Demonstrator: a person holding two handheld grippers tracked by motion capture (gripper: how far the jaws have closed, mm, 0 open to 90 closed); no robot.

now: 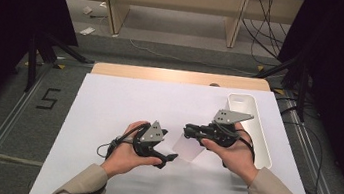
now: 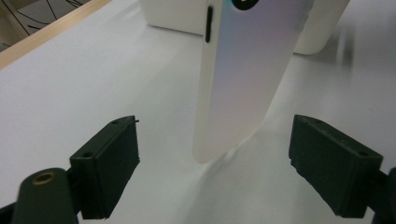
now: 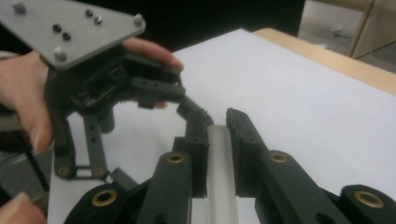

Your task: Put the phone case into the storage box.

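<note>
The right gripper (image 3: 217, 122) had its jaws pressed together on the thin edge of a phone case (image 3: 219, 177), a flat, pale, pearly shell with a dark camera cutout and a side slot, which it held upright above the white board (image 1: 123, 106) near the middle of the table. Across from it the left gripper (image 2: 215, 158) stood with its jaws spread wide, one on each side of the lower end of the case (image 2: 243, 74), and neither pad touched it; in the high view that gripper (image 1: 168, 158) sat just beside the hanging case (image 1: 189, 147), with the right one (image 1: 190, 131) above it. A long white tray (image 1: 264, 149) lay along the board's right side, close behind the right hand (image 1: 233, 153), and bare wood showed at the table's far edge. The work in hand looked like a handover or a two-handed hold of the case. The main risk, as I judged it, was the narrow pinch: the shell was smooth and gripped only at its rim, so a nudge from the left jaws as they closed could make it swing or slide out and drop onto the board. If the left jaws closed off-centre they could catch only a corner, and letting go with the right too soon would then leave the case loose.
</note>
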